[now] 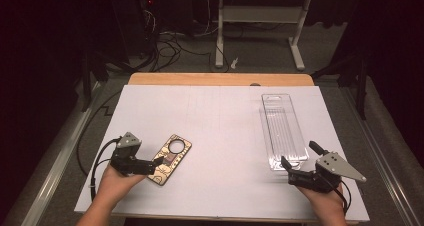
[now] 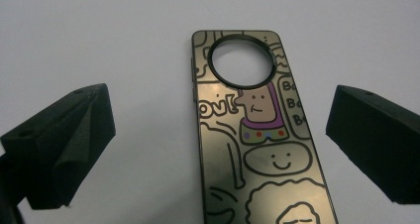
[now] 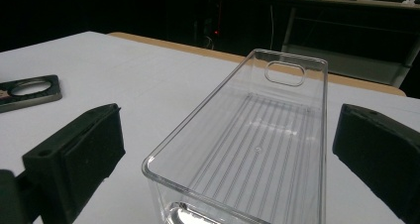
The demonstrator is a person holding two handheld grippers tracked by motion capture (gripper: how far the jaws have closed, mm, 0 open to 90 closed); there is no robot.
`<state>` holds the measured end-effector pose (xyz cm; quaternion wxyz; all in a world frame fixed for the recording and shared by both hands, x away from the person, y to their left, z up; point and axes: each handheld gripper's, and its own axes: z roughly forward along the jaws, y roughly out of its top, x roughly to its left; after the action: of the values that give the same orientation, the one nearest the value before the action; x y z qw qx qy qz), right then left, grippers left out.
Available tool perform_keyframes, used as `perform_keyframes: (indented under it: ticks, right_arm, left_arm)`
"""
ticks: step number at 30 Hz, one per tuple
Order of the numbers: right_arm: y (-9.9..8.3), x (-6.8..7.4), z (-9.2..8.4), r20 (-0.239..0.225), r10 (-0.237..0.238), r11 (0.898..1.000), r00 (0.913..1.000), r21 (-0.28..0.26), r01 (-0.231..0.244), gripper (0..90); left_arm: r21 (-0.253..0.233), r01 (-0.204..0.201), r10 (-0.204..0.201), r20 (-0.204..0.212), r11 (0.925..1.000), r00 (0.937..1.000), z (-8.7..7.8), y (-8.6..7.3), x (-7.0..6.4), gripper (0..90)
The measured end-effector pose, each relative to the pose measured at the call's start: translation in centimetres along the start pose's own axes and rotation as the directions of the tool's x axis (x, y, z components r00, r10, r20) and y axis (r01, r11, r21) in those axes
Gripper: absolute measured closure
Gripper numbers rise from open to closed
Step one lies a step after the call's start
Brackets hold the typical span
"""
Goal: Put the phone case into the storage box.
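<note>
A gold phone case (image 1: 169, 159) with cartoon doodles and a round camera hole lies flat on the white table sheet (image 1: 215, 136) at the near left. My left gripper (image 1: 159, 161) stands open at its near end, and the phone case (image 2: 257, 135) lies between the two black jaws. A clear plastic bin (image 1: 283, 130) with a ribbed floor stands empty at the right. My right gripper (image 1: 285, 162) is open just before the near end of the clear bin (image 3: 247, 149), jaws spread to either side. The phone case (image 3: 27, 92) also shows far left there.
The white sheet covers a wooden table whose far edge (image 1: 220, 79) shows. Beyond it are a white desk frame (image 1: 260, 16) and loose cables (image 1: 170, 46) on the dark floor. Metal rails (image 1: 385, 151) run beside the table.
</note>
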<state>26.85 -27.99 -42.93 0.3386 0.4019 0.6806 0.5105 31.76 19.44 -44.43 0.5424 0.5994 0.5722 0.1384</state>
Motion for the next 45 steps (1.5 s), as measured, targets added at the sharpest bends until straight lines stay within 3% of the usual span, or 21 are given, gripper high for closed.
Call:
perform_keyframes:
  ticks: [6,20,27,28,29,30,35,38,39,42,45]
  right_arm:
    - [0.0,0.0,0.0,0.002,-0.002,1.000,1.0000,0.001,0.002,0.3]
    - [0.0,0.1,0.1,0.008,-0.013,1.000,0.9999,0.006,0.013,0.3]
    - [0.0,0.2,0.1,0.004,-0.016,1.000,0.9999,0.004,0.016,0.3]
    - [0.0,0.2,0.1,0.002,-0.019,1.000,0.9998,0.003,0.019,0.3]
    - [0.0,0.2,0.1,0.002,-0.019,1.000,0.9998,0.003,0.019,0.3]
    - [0.0,0.2,0.1,0.001,-0.018,1.000,0.9998,0.003,0.018,0.3]
    - [0.1,0.3,-0.1,0.001,-0.024,1.000,0.9997,0.001,0.024,0.3]
    - [0.1,0.2,-0.1,0.002,-0.025,1.000,0.9997,0.000,0.025,0.3]
    - [0.1,0.2,-0.1,0.003,-0.024,1.000,0.9997,-0.001,0.024,0.3]
    - [0.1,0.2,-0.2,-0.001,-0.030,1.000,0.9996,0.001,0.030,0.3]
    - [0.1,0.2,-0.2,-0.002,-0.028,1.000,0.9996,0.002,0.028,0.3]
  left_arm:
    - [0.061,-0.012,0.013,-0.020,0.9980,0.9997,0.7,-0.7,-0.1,0.1]
    - [0.119,-0.007,0.014,-0.064,0.9928,0.9979,1.6,-1.4,-0.3,0.1]
    - [0.212,0.036,-0.015,-0.104,0.9766,0.9944,2.5,-1.1,-0.7,0.1]
    - [0.246,0.026,0.002,-0.113,0.9690,0.9935,2.7,-1.3,-0.8,0.1]
    - [0.246,0.026,0.002,-0.113,0.9690,0.9935,2.7,-1.3,-0.8,0.1]
    - [0.263,0.008,0.026,-0.126,0.9649,0.9917,2.8,-1.4,-0.9,0.1]
    - [0.308,-0.007,0.057,-0.155,0.9514,0.9863,3.3,-1.3,-1.2,0.5]
    - [0.326,0.005,0.051,-0.162,0.9454,0.9856,3.5,-1.1,-1.3,0.6]
    - [0.345,0.013,0.047,-0.164,0.9384,0.9853,3.6,-0.9,-1.3,0.6]
    - [0.368,0.022,0.051,-0.186,0.9295,0.9812,3.9,-0.6,-1.3,0.4]
    - [0.403,0.032,0.053,-0.198,0.9147,0.9788,4.3,-0.3,-1.4,0.4]
